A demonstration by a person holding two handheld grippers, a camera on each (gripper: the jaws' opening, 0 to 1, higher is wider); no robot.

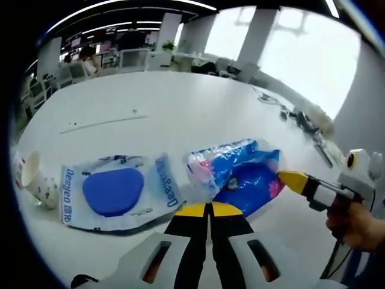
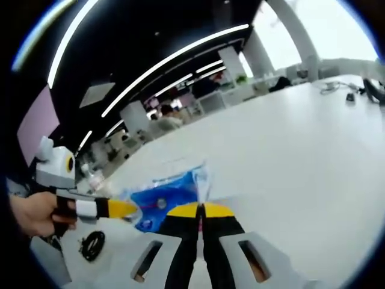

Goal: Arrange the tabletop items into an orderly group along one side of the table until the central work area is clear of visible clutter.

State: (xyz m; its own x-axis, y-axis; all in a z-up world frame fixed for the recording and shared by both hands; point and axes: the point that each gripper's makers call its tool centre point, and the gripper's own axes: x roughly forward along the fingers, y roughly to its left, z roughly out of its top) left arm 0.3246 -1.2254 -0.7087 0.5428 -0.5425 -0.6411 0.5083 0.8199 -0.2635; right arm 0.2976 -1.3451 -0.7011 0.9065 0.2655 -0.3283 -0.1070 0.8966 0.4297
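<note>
White office table (image 1: 180, 102) stretches ahead of me. My left gripper (image 1: 209, 209) has its jaws pressed together just short of a flat packet (image 1: 114, 192) printed "Deeyeo". My right gripper (image 2: 200, 210), jaws together, pinches the crumpled blue bag (image 1: 240, 171). A paper cup (image 1: 30, 179) lies far left.

The surface (image 1: 180, 102) is white, smooth and faintly glossy, catching window light; the flat pack (image 1: 117, 192) is thin clear plastic film, shiny and lightly wrinkled, over a matt blue pad; the crumpled bag (image 1: 240, 174) is glossy blue and white plastic, heavily creased; the cup (image 1: 33, 180) looks like printed paper, matt; the left gripper (image 1: 209, 209) has matt black jaws with smooth yellow tips and pale grey plastic housing; the right gripper (image 2: 200, 209) looks alike; the cable coil (image 2: 92, 245) is matt black.
</note>
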